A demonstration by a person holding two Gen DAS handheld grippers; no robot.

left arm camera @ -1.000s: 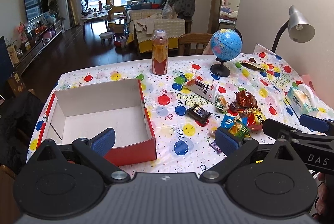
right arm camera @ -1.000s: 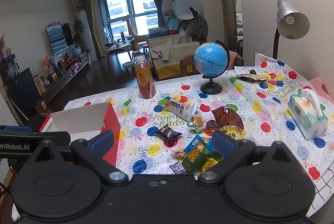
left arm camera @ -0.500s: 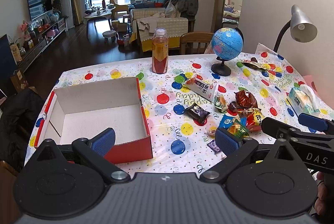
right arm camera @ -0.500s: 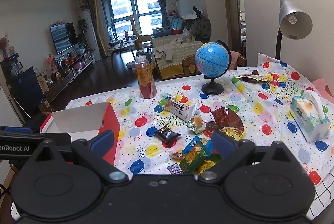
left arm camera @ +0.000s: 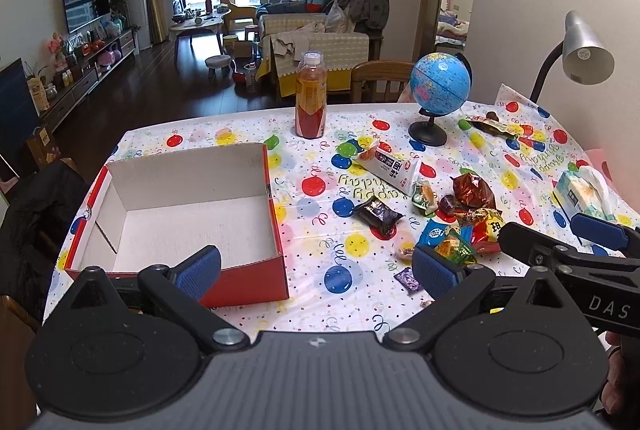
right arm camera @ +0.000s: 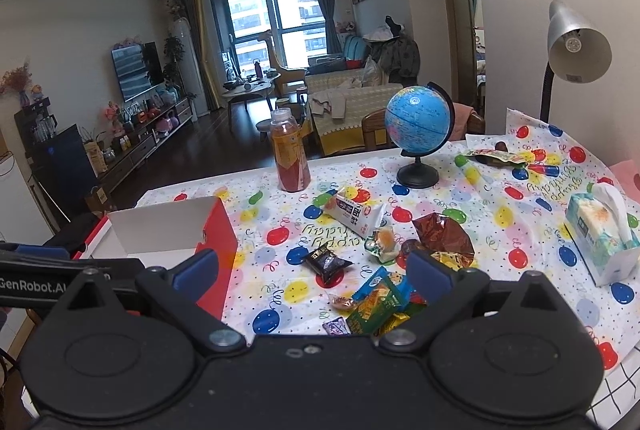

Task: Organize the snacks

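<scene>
An empty red cardboard box (left arm camera: 276, 272) with a white inside stands on the table's left; it also shows in the right wrist view (right arm camera: 218, 230). A pile of snack packets lies to its right: a white milk pouch (left arm camera: 390, 165), a black packet (left arm camera: 378, 213), a brown bag (left arm camera: 472, 187), and blue, green and yellow packets (left arm camera: 452, 242). In the right wrist view the pouch (right arm camera: 352, 216), black packet (right arm camera: 326, 264) and green packet (right arm camera: 372, 306) show. My left gripper (left arm camera: 316, 268) is open and empty above the near table edge. My right gripper (right arm camera: 316, 272) is open and empty above the snack pile.
A juice bottle (left arm camera: 310, 95), a blue globe (left arm camera: 438, 89), a desk lamp (left arm camera: 584, 49) and a tissue box (left arm camera: 580, 193) stand on the balloon-print tablecloth (left arm camera: 348, 246). More wrappers (left arm camera: 492, 125) lie at the far right. A wooden chair (left arm camera: 380, 73) stands behind the table.
Both grippers have pulled back and risen slightly, so the table looks a little farther away. Both stay open. Nothing on the table has moved.
</scene>
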